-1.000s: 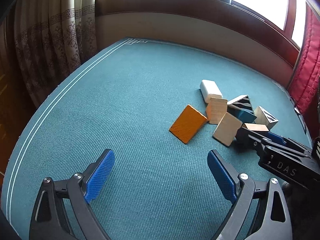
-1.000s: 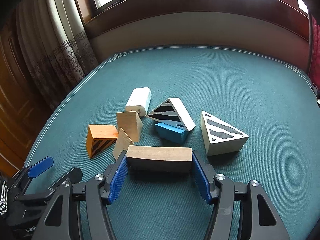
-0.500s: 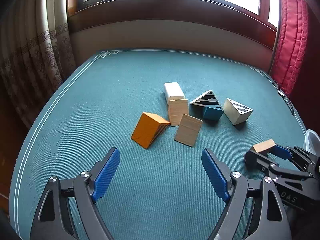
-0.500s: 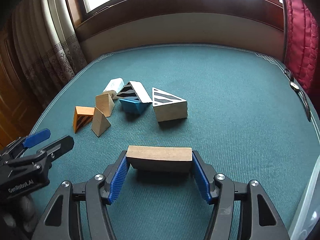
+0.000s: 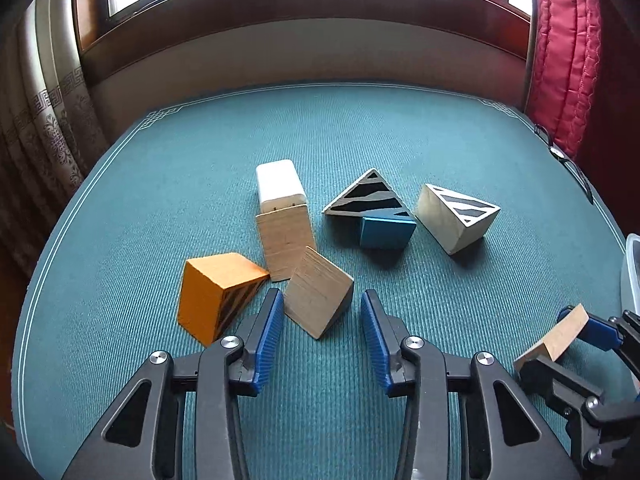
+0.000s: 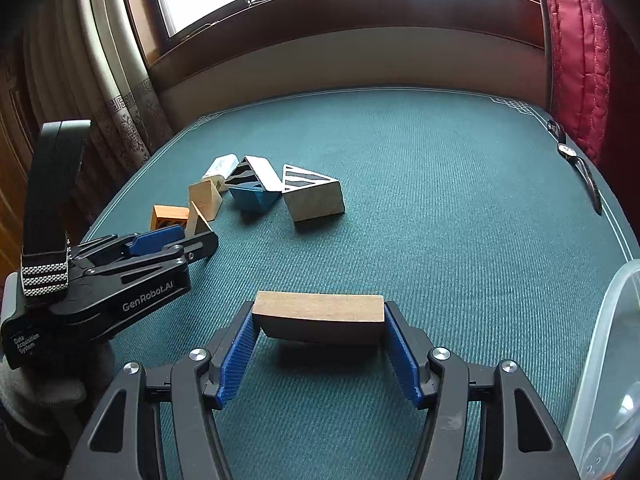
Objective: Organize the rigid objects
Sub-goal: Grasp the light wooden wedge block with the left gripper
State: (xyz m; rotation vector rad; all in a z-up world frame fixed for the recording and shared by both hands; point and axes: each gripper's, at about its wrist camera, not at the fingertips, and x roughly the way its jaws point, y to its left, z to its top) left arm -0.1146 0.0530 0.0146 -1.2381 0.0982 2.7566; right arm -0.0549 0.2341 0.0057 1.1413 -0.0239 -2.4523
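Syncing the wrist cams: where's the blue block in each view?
Left wrist: blue block centre, just right of middle, tucked under the striped wedge.
Right wrist: blue block upper left, against the same striped wedge.
Shared landmark: orange block, leftmost of the cluster.

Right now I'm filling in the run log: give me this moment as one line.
left gripper: closing around plain wedge | right gripper: shut on wood block | bin: beside right gripper

Left gripper (image 5: 322, 310) closing around plain wood wedge (image 5: 318, 298); orange wedge (image 5: 214, 296) just beside
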